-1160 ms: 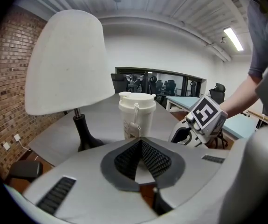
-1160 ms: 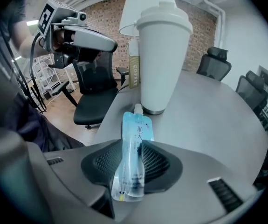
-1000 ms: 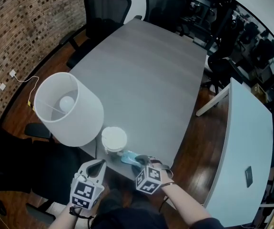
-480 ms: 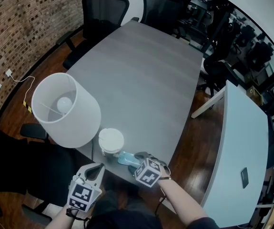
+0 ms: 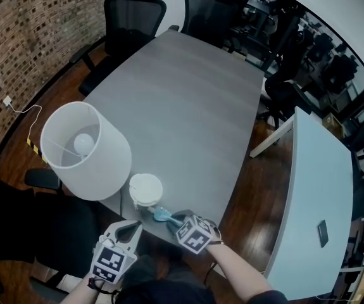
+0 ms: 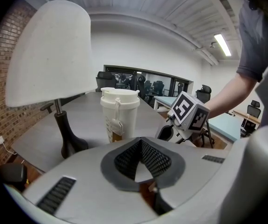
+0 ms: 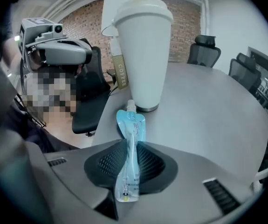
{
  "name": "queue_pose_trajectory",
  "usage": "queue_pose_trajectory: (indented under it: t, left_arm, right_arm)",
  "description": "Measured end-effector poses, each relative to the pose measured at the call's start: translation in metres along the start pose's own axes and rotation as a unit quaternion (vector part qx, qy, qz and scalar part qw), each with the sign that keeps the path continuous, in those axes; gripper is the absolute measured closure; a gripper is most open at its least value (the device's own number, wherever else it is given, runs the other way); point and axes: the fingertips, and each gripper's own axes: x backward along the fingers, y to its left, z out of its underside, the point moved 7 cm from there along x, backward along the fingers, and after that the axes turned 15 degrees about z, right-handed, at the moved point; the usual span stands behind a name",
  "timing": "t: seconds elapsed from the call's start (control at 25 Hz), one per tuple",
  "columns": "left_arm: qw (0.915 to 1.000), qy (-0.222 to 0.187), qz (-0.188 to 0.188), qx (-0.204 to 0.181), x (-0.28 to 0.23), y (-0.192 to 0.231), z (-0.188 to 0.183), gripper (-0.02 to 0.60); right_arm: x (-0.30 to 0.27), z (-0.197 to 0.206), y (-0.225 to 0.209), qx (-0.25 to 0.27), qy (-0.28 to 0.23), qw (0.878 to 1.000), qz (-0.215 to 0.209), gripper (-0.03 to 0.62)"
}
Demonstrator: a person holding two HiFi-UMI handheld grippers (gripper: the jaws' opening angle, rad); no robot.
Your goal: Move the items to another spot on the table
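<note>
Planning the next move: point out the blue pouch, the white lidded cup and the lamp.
blue pouch (image 7: 133,130), right gripper view, on its flat body below the spout.
white lidded cup (image 6: 126,119), left gripper view, on its side wall.
lamp (image 5: 109,164), head view, on the shade's outer wall.

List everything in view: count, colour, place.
table: 1, grey, centre
lamp: 1, white shade on a dark stand, table's near left corner
cup: 1, white, lidded, beside the lamp at the near edge
pouch: 1, blue, spouted, by the cup, between the right tongs' jaws
office chairs: at least 2, black, far end of the table
second table: 1, pale, to the right
left tongs: 1, grey, shut and empty, at the near edge
right tongs: 1, grey, jaws have just been closing, now pinching the pouch
</note>
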Motion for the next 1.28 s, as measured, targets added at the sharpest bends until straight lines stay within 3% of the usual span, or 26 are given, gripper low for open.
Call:
queue_pose_trajectory:
  t: [0.2, 0.48, 0.76, 1.08, 1.28]
  left_arm:
    - [0.9999, -0.003, 0.012, -0.002, 0.001, 0.0, 0.0, 0.577]
    - [0.9986, -0.015, 0.05, -0.001, -0.007, -0.007, -0.005, 0.577]
    - [0.9952, -0.019, 0.092, -0.027, -0.041, -0.026, -0.023, 0.577]
    - [0.9969, 0.006, 0.073, -0.027, -0.092, -0.043, -0.062, 0.577]
    - [0.9984, 0.001, 0.043, -0.036, -0.126, -0.039, -0.062, 0.577]
  right_arm:
    - [0.009, 0.003, -0.005, -0.031, -0.01, 0.999, 0.01, 0.53]
    - [0.042, 0.007, -0.033, -0.104, -0.028, 0.992, 0.065, 0.533]
    - [0.074, 0.027, -0.094, -0.235, -0.054, 0.957, 0.162, 0.531]
    - [0.087, 0.057, -0.163, -0.292, -0.072, 0.933, 0.198, 0.53]
    - [0.075, 0.076, -0.212, -0.309, -0.078, 0.926, 0.204, 0.528]
